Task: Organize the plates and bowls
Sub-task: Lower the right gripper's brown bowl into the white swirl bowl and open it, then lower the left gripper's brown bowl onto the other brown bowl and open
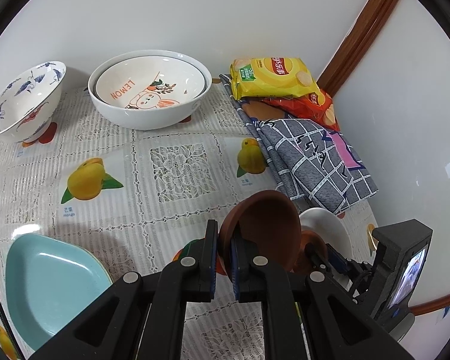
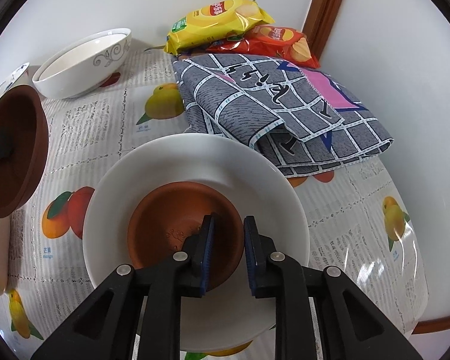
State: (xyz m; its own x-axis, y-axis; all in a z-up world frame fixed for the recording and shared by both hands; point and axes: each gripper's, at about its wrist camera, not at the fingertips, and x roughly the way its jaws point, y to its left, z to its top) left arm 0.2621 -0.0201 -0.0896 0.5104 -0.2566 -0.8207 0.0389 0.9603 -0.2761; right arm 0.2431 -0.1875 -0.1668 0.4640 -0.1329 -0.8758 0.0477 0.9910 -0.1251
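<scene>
Left gripper [image 1: 224, 258]: fingers clamped narrow on the rim of a dark brown dish [image 1: 264, 228], held tilted on edge above the tabletop [image 1: 153, 207]. In the right wrist view the same dish [image 2: 15, 153] hangs at the left edge, clear of the cloth.

Right gripper [image 2: 228, 252]: fingers partly apart, pressing on nothing. The near rim of a second brown saucer [image 2: 177, 225] sits in the gap between them, no pad contact visible. That saucer lies flat inside a white plate [image 2: 195, 162] on the tabletop.

Far back: a big white bowl [image 1: 148, 111] with a "LEMON" rabbit plate [image 1: 153, 85] nested in it, and a blue-and-white bowl [image 1: 21, 102] tipped beside it. Light blue dish [image 1: 51, 285] near left.

Clutter at right: folded grey checked cloth [image 2: 273, 111] touching the white plate's far edge, yellow chip bag [image 2: 219, 21] lying on a red chip bag [image 2: 282, 45] behind it.
</scene>
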